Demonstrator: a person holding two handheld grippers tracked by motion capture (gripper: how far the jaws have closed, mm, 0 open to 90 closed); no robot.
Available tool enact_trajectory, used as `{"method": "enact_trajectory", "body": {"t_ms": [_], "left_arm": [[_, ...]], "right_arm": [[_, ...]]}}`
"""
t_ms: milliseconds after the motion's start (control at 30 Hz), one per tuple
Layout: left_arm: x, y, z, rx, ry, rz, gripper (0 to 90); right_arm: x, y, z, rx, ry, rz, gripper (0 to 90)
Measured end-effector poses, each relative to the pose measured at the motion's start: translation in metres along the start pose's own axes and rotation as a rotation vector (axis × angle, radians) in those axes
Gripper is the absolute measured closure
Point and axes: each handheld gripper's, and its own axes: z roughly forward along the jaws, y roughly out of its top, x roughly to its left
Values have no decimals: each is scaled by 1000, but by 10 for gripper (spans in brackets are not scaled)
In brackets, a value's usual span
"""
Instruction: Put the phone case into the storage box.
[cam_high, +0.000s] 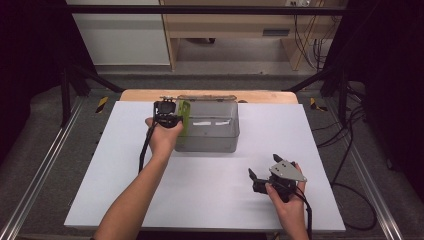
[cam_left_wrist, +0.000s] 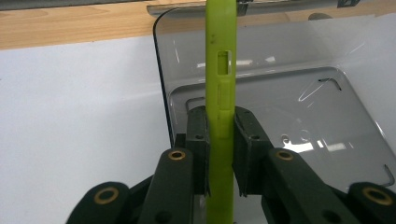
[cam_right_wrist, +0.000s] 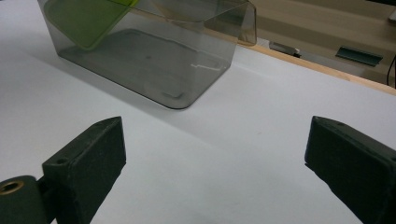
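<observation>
A lime-green phone case (cam_left_wrist: 220, 93) stands on edge, clamped between the black pads of my left gripper (cam_left_wrist: 220, 140). In the high view the left gripper (cam_high: 168, 116) holds the green case (cam_high: 183, 116) over the left end of a smoky clear plastic bin (cam_high: 215, 142). Through the bin's wall the case (cam_right_wrist: 86, 21) shows in the right gripper view. My right gripper (cam_high: 256, 181) rests low near the table's front right, jaws wide apart with nothing between them (cam_right_wrist: 215, 158).
A white table top (cam_high: 210, 195) carries the bin, with a wooden strip (cam_high: 260, 96) along its far edge. Metal rails and cables run along both sides. Desks and cabinets stand beyond the table.
</observation>
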Motion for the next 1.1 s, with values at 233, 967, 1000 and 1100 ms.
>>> {"method": "enact_trajectory", "body": {"t_ms": [233,967,1000,1100], "left_arm": [[4,1,0,4,-8,-19,776],[6,2,4,0,-11,-37,771],[6,2,5,-2,-12,-40,770],[5,2,6,1,-22,-44,769]], "right_arm": [[0,0,0,3,2,2,56],[0,-1,2,16,9,10,55],[0,-1,2,17,10,11,54],[0,-1,2,19,11,14,54]]}}
